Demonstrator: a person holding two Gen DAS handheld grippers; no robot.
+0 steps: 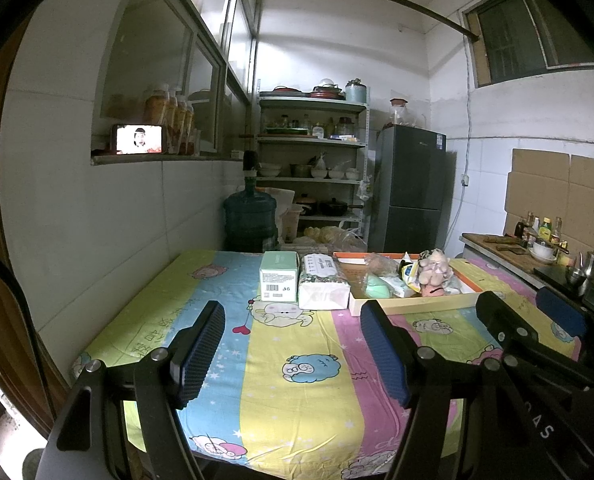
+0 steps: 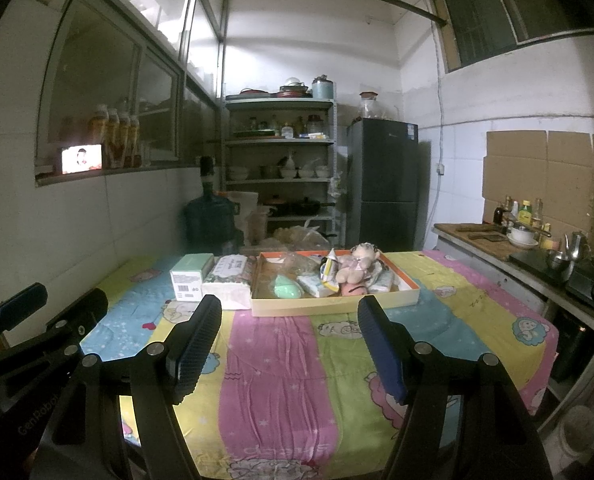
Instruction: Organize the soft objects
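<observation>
Your left gripper (image 1: 293, 350) and right gripper (image 2: 289, 346) are both spread and hold nothing, low in the frame. At centre, the shallow orange-rimmed cardboard tray (image 2: 333, 306) already holds the pink plush doll (image 2: 355, 268) and green sponge (image 2: 287, 286). The two tissue packs (image 2: 227, 284) beside it fit either sorted or waiting.

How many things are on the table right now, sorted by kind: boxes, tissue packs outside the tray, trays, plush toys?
Boxes: 1, the green and white box
Tissue packs outside the tray: 1, the wrapped tissue pack
Trays: 1, the orange-rimmed tray
Plush toys: 1, the plush doll in the tray
Total: 4
</observation>
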